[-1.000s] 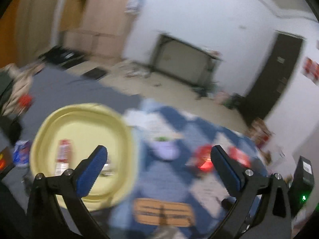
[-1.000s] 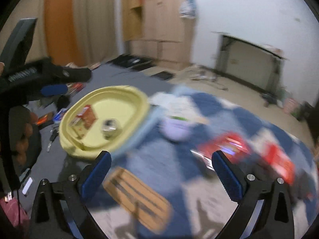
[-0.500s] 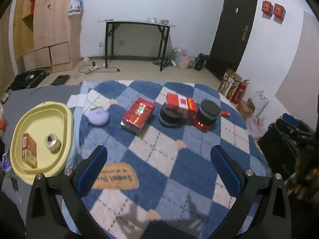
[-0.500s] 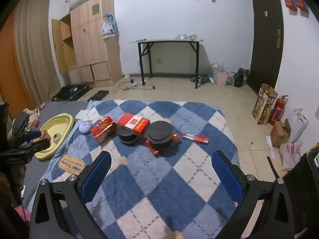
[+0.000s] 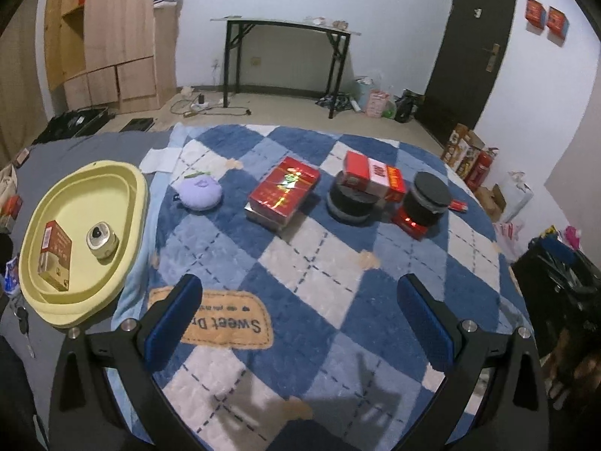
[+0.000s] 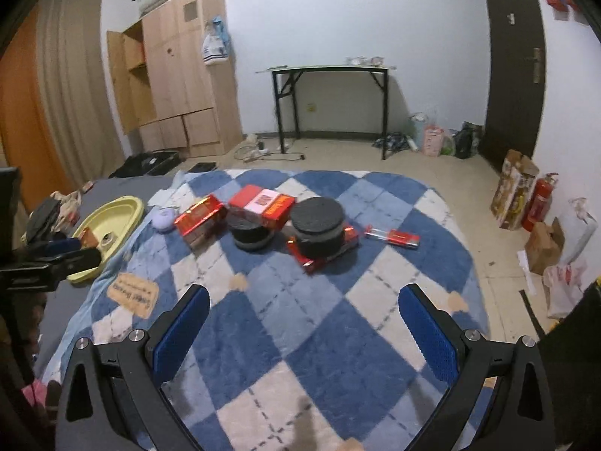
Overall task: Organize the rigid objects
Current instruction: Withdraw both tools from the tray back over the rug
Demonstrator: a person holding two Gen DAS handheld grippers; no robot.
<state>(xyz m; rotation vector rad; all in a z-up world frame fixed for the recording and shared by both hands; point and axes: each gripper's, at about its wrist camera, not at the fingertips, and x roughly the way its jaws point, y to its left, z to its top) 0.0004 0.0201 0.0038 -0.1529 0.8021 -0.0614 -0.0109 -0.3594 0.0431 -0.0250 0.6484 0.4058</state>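
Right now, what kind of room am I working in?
Most likely a room in a home, perhaps a bedroom or spare room. A blue checked blanket covers the work surface, a wooden wardrobe stands against the wall, and a folding table sits beside a dark door.

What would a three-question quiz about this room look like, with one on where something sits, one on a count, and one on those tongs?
1. Where is the small metal can?
A. On the black table
B. In the yellow tray
C. On the checked blanket

2. How many things lie in the yellow tray?
A. Two
B. Four
C. None

3. How do the left tongs and right tongs stand?
A. Both shut on a box
B. One open, one shut
C. Both open and empty

Answers:
1 B, the can stands on the tray floor beside a brown box.
2 A, only the can and the box show in it.
3 C, both pairs of blue pads are spread wide over the blanket with nothing between them.
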